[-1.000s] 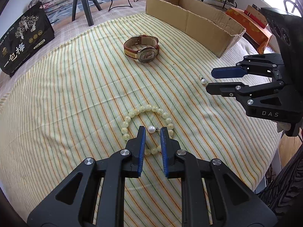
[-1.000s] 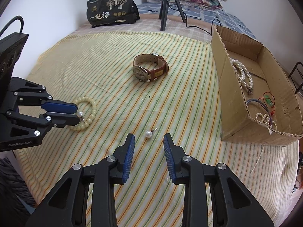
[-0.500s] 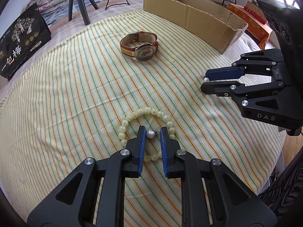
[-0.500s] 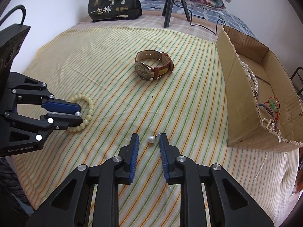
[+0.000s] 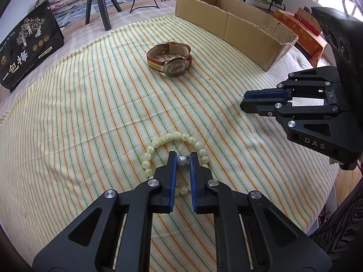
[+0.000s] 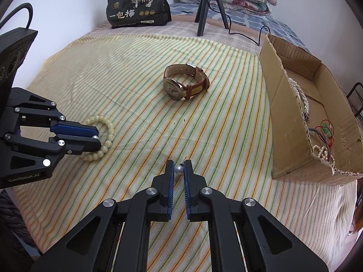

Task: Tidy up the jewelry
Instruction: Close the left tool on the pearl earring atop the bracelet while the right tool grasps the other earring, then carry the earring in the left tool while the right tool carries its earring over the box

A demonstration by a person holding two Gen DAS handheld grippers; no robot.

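My left gripper [image 5: 181, 158] is shut on a pearl earring [image 5: 181, 160], held over a pale bead bracelet [image 5: 172, 137] on the striped cloth. It also shows in the right wrist view [image 6: 96, 136]. My right gripper [image 6: 178, 166] is shut on a second pearl earring [image 6: 178, 169] near the cloth's front; it also shows in the left wrist view [image 5: 244, 100]. A brown-strapped watch [image 6: 185, 86] lies mid-cloth. A cardboard box [image 6: 272, 104] at the right holds pearl strands and cords.
A black printed bag [image 6: 138, 6] and a tripod [image 6: 209, 2] stand at the back. A cable [image 6: 247, 35] runs behind the box. An orange box [image 5: 299, 30] sits beyond the cardboard box. The cloth's edge drops off at the right [image 5: 326, 181].
My right gripper has closed its jaws around the loose pearl earring and now grips it. My left gripper keeps its pearl earring over the bracelet, shifted slightly.
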